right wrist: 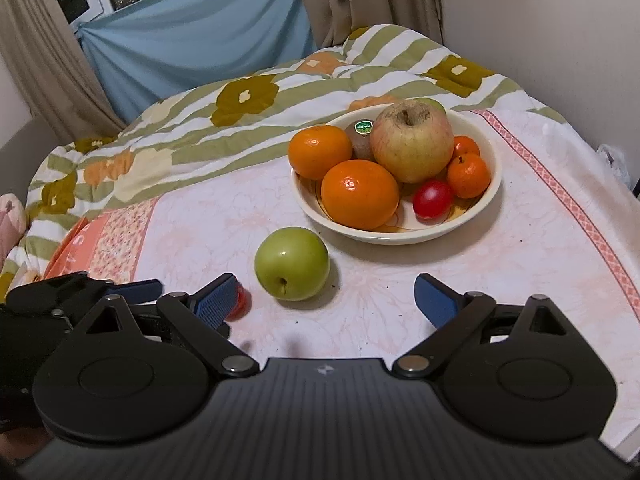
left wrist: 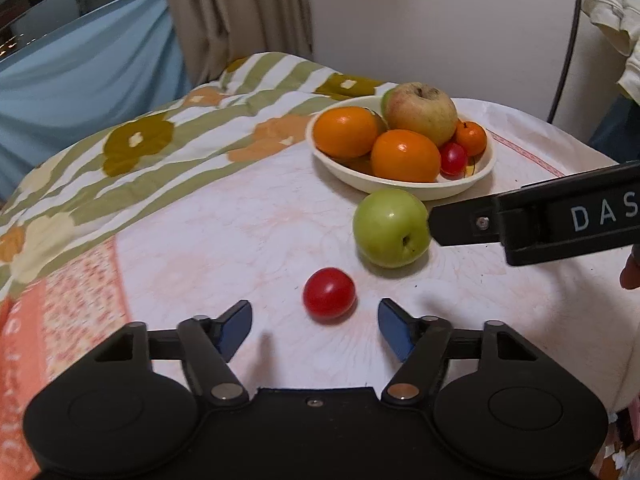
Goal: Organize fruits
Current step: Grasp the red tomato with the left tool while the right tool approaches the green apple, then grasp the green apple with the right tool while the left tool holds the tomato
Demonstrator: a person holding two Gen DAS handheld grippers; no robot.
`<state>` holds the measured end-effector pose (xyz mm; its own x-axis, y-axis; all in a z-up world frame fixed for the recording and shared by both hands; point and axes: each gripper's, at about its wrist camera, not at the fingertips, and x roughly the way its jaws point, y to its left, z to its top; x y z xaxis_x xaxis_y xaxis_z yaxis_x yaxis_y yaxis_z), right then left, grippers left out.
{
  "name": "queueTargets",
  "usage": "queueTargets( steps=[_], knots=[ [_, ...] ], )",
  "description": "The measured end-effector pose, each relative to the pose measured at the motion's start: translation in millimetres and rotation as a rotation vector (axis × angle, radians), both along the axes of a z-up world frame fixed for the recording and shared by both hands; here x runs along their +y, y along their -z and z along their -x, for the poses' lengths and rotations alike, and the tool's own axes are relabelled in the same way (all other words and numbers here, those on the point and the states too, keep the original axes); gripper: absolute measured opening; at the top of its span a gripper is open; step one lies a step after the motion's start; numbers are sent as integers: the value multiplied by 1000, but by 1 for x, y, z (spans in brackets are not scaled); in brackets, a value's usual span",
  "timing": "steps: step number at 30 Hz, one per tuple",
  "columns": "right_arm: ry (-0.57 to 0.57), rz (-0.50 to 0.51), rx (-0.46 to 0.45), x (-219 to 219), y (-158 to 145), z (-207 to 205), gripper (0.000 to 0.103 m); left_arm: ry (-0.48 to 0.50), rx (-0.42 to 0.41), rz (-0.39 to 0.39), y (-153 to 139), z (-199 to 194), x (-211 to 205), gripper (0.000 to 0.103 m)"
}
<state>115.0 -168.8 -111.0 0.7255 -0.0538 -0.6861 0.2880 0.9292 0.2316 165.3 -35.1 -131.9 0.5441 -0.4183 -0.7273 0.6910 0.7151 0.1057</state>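
A small red tomato [left wrist: 329, 294] lies on the cloth just ahead of my open, empty left gripper [left wrist: 315, 325]. A green apple [left wrist: 391, 228] sits behind it, just in front of the cream bowl [left wrist: 482, 169]. My right gripper [right wrist: 325, 297] is open and empty, with the green apple [right wrist: 292, 263] a little ahead between its fingers. In the left wrist view a right gripper finger [left wrist: 460, 224] touches or nearly touches the apple's right side. The tomato [right wrist: 240, 303] is mostly hidden behind the right gripper's left finger. The bowl [right wrist: 490, 196] holds oranges, an apple, a kiwi and a red tomato.
The table carries a pink-white cloth [right wrist: 500, 272] with a striped flowered quilt [right wrist: 192, 120] bunched at its far left. Curtains and a blue sheet [right wrist: 192, 36] hang behind. A wall stands at the right. My left gripper [right wrist: 132, 290] lies left of the right one.
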Motion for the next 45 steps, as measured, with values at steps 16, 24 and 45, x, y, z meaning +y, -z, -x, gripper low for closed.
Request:
queueTargets(
  steps=[16, 24, 45],
  knots=[
    [-17, -3, 3, 4, 19, -24, 103, 37, 6, 17, 17, -13, -11, 37],
    [-46, -7, 7, 12, 26, -41, 97, -2, -5, -4, 15, -11, 3, 37],
    [-94, 0, 17, 19, 23, -48, 71, -110, -29, 5, -10, -7, 24, 37]
  ],
)
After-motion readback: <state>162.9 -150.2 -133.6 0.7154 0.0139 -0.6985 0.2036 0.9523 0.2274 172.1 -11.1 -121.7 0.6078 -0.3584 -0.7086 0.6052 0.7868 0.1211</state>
